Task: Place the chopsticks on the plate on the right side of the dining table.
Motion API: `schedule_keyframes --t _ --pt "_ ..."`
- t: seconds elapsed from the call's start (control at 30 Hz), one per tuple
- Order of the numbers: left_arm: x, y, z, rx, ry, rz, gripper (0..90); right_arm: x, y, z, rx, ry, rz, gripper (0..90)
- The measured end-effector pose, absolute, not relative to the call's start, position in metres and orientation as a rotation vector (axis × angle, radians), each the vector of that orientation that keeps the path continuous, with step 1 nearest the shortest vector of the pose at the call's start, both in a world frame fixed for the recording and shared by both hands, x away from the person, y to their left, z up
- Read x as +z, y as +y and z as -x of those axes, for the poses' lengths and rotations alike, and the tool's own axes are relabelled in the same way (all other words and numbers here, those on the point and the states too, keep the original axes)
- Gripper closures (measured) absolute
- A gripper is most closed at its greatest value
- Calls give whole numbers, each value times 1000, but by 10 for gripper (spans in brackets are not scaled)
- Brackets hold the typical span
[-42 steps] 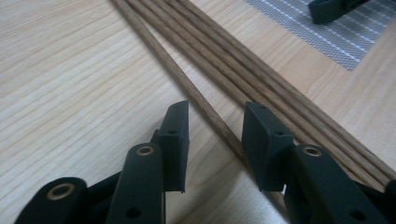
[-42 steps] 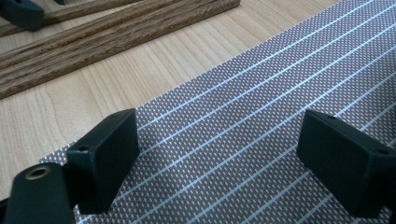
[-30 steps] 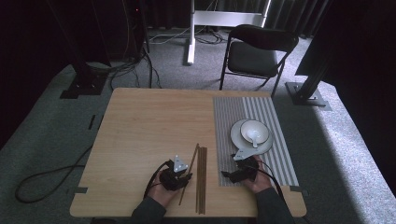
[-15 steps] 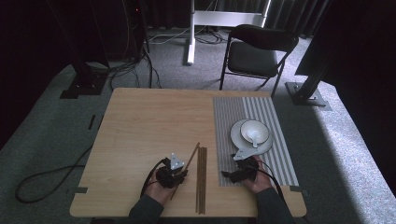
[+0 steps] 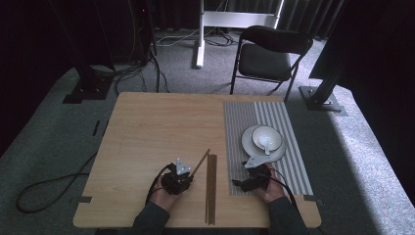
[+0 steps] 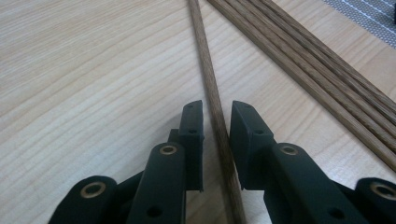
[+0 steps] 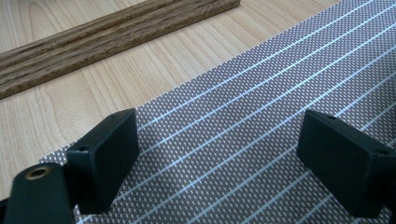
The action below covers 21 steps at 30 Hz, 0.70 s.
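A single wooden chopstick (image 6: 205, 60) lies at an angle on the table, apart from a bundle of several chopsticks (image 6: 299, 60). My left gripper (image 6: 217, 109) is shut on this single chopstick near its lower end, low against the wood. From above, the left gripper (image 5: 187, 176) sits just left of the bundle (image 5: 211, 188), and the single chopstick (image 5: 203, 157) slants up to the right. My right gripper (image 7: 224, 135) stands open over the striped placemat (image 7: 261, 79) with nothing between its jaws. From above, the right gripper (image 5: 241, 184) is at the mat's near left corner.
A white plate (image 5: 248, 146) with a bowl (image 5: 266, 137) and a spoon in it rests on the placemat (image 5: 288, 127) beyond my right hand. A black chair (image 5: 271, 51) stands behind the table. The table's front edge (image 5: 195, 226) is close to both hands.
The left gripper has shifted slightly to the left at the single chopstick. The right gripper, the bundle and the dishes have stayed where they were.
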State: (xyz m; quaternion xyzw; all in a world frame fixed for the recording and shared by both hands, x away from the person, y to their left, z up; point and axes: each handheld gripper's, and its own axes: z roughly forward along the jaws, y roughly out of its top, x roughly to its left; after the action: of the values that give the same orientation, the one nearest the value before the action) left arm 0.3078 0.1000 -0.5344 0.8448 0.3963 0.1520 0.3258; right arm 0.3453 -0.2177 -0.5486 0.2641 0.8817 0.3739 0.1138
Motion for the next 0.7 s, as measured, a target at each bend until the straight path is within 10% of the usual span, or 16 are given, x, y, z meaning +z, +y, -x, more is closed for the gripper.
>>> schedule_keyframes --t 0.7 --pt "-534 114 -320 365 1063 -2197 836 -549 -218 -345 1097 2585 -774 118"
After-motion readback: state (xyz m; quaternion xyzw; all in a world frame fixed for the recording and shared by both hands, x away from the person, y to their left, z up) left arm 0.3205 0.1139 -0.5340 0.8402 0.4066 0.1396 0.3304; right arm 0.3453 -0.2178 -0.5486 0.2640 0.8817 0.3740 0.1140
